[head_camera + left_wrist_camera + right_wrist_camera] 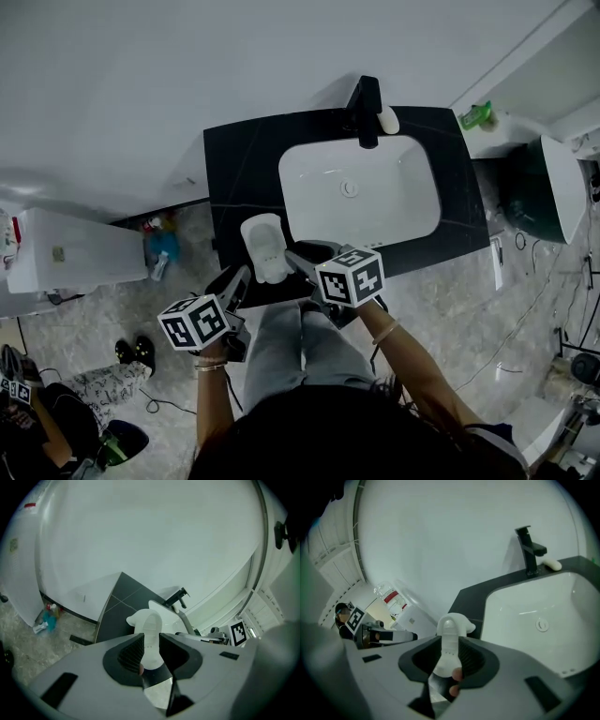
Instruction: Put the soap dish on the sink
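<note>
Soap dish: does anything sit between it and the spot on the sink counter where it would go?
Nothing visible does. The soap dish is held by the left gripper and the right gripper over bare black counter left of the basin. The faucet and a bar of soap stand apart at the back edge.
</note>
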Demonstrator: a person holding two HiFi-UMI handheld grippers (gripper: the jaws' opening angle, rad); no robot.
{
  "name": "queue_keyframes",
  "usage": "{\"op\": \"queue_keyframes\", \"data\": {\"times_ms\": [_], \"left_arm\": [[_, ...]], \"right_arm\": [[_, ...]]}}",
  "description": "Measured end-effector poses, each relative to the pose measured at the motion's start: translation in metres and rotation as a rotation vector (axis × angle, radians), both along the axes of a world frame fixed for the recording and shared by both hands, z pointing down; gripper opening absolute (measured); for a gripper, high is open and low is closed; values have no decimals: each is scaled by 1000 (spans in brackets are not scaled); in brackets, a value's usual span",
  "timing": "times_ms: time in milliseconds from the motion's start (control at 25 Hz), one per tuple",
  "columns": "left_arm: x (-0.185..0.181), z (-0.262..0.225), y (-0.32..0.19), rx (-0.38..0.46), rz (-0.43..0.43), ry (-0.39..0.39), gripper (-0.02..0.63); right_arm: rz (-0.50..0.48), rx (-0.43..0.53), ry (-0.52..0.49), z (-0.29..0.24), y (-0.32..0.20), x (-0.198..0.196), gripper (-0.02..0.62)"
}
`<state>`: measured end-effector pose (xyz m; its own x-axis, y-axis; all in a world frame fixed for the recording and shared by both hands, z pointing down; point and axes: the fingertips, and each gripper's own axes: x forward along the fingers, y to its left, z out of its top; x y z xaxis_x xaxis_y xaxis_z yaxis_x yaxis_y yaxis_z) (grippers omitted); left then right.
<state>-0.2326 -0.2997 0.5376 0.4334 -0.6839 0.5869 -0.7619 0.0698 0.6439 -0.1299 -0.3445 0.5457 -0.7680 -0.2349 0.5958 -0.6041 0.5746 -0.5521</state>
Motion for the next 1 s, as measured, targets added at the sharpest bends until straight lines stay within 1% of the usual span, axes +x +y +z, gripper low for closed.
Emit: {"op": "queue_keyframes", "data": {"times_ms": [80,200,320,440,480,560,640,760,880,1000], "left_arm": [[2,-13,7,26,-13,0,104],[8,-35,19,65,-24,7,104],[18,-53,28,72,-18,38,103],[21,-66,36,73,-36,42,52],[22,-73,39,86,-46,42,28],[28,-87,45,114,-57,51,2],[37,-101,53,128,-49,59,2],[53,-115,67,123,-27,25,2],[66,-124,79,129,-18,-13,2],[81,-124,89,116,25,-36,2]], "right_arm": [[-18,17,5,-12,7,0,117],[-24,55,15,-31,16,4,70],[-31,92,23,-51,24,8,49],[-34,121,28,-72,33,13,38],[-30,126,25,-79,37,15,36],[-17,126,12,-91,47,21,34],[6,119,-6,-103,57,27,32],[41,123,-25,-121,72,37,26],[56,148,-18,-132,84,44,20],[57,166,-22,-136,93,47,20]]}}
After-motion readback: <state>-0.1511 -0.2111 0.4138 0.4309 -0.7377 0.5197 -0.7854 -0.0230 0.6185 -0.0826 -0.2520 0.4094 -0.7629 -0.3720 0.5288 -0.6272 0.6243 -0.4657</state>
